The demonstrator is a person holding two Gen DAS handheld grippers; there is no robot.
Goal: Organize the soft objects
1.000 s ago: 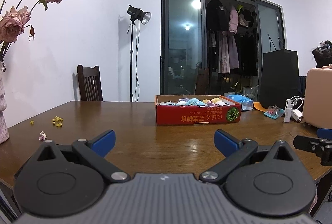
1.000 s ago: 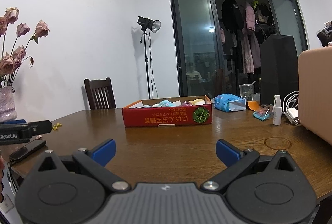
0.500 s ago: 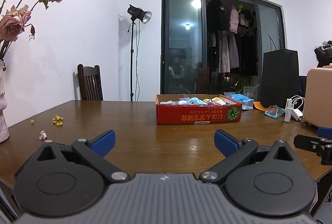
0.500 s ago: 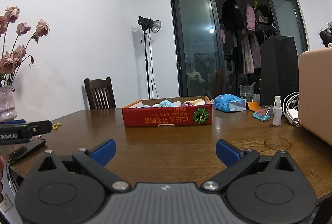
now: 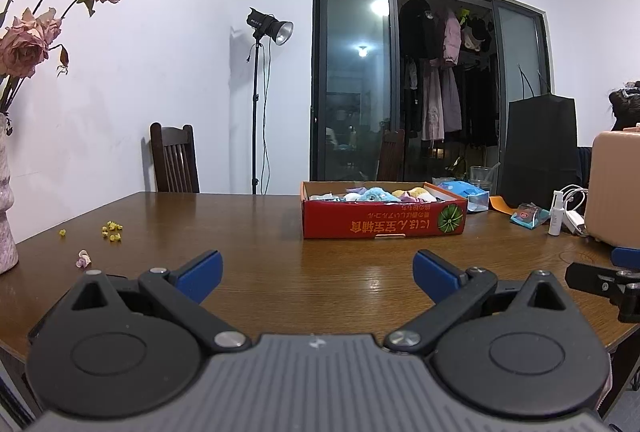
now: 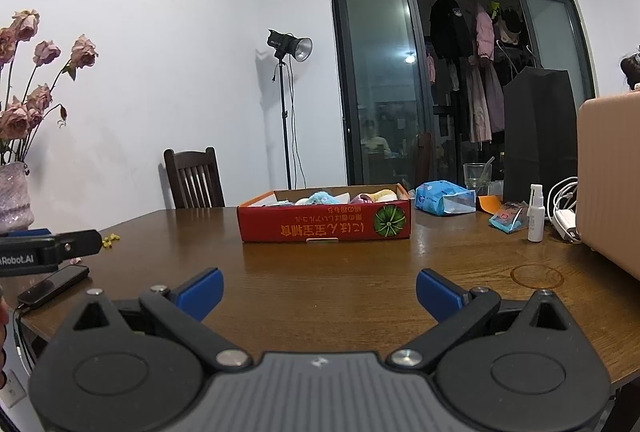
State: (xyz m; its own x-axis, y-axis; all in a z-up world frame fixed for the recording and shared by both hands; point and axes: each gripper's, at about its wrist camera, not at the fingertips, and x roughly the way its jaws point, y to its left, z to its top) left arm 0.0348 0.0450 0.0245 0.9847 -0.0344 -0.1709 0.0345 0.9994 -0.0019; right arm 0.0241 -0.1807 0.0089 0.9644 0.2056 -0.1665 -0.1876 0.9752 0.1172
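Observation:
A shallow red cardboard box (image 5: pixel 384 225) (image 6: pixel 324 224) stands on the brown wooden table (image 5: pixel 280 256) (image 6: pixel 340 272), well beyond both grippers. Soft toys fill it: a blue plush (image 5: pixel 370 194) (image 6: pixel 320 197), a yellow one (image 5: pixel 414 192) and a purple one (image 6: pixel 360 198) show above the rim. My left gripper (image 5: pixel 318 272) hovers open over the near table edge with nothing between its blue pads. My right gripper (image 6: pixel 319 290) is open and empty as well, to the right of the left one.
A vase of dried pink roses (image 5: pixel 6 200) (image 6: pixel 14 192) stands at the left. Yellow bits (image 5: pixel 112 227) dot the table. A phone (image 6: pixel 52 286) lies near the left corner. At the right are a blue tissue pack (image 6: pixel 444 198), spray bottle (image 6: pixel 535 214), cables and a tan case (image 6: pixel 610 184).
Both views have shifted only slightly; the left gripper has risen a little. Both grippers stay open and empty.

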